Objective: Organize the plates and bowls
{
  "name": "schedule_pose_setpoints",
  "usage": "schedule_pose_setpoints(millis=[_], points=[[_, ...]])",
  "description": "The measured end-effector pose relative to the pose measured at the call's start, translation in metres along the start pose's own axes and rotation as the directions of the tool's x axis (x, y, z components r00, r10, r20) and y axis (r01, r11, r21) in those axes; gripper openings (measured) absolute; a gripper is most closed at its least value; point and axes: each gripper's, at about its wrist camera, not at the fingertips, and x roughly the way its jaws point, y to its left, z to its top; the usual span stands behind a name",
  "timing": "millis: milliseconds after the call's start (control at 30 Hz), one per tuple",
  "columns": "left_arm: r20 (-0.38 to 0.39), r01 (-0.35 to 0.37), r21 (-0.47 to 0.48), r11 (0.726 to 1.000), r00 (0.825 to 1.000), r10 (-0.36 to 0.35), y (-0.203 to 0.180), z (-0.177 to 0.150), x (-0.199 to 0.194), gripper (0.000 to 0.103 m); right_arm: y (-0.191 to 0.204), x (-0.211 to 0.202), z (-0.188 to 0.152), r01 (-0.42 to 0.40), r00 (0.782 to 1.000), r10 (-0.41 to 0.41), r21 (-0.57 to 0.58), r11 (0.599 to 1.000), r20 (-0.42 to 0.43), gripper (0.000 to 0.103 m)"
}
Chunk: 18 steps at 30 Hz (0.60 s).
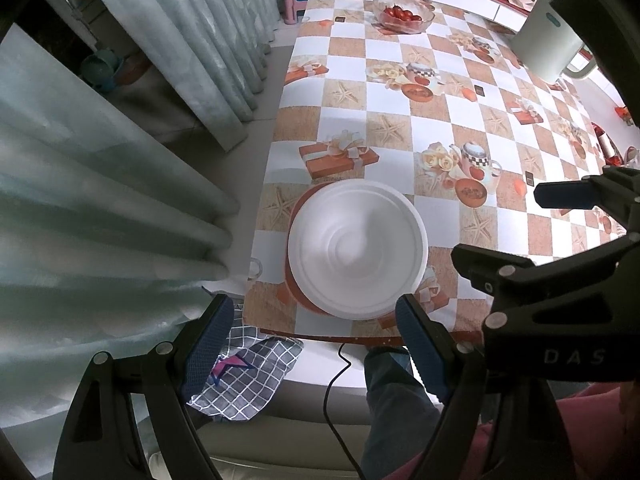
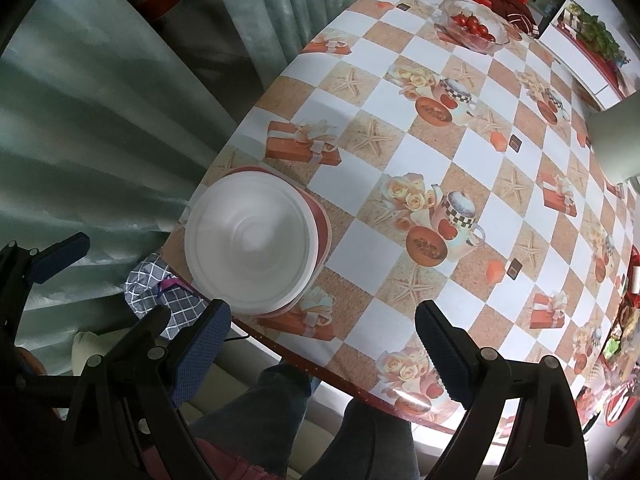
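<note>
While both pairs of tongs are held above the near edge of the desk (image 1: 440,80), pointing steeply down, nothing is gripped by either. The left tongs (image 1: 316,340) are seen with the jaws spread wide and empty, the blue pads set either side of the desk edge in the left wrist view. The right tongs (image 2: 324,344) are likewise held open, with only the checked cloth of the desk and a person's trouser legs seen between the fingers. The white bowl (image 1: 358,250) is stacked on a red plate (image 1: 294,284), whose rim is seen around it, at the near left corner of the desk, close to the edge. A glass dish of tomatoes (image 1: 402,14) is placed at the far end, well apart from the stack. A grey checked cloth (image 1: 248,376) is seen below the desk edge, beside pale curtains (image 1: 100,220)
</note>
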Motion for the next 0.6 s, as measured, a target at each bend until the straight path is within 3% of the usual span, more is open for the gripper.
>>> schedule_pose_setpoints(millis=[433, 600], points=[[-0.016, -0.003, -0.02, 1.0, 1.0, 0.003, 0.003, -0.002, 0.002, 0.085, 0.004, 0.003, 0.0, -0.003, 1.0, 0.003, -0.021, 1.0, -0.007, 0.094], [0.005, 0.027, -0.049, 0.998, 1.0, -0.027, 0.01, -0.002, -0.002, 0.085, 0.002, 0.003, 0.0, -0.025, 1.0, 0.025, -0.017, 1.0, -0.003, 0.094]])
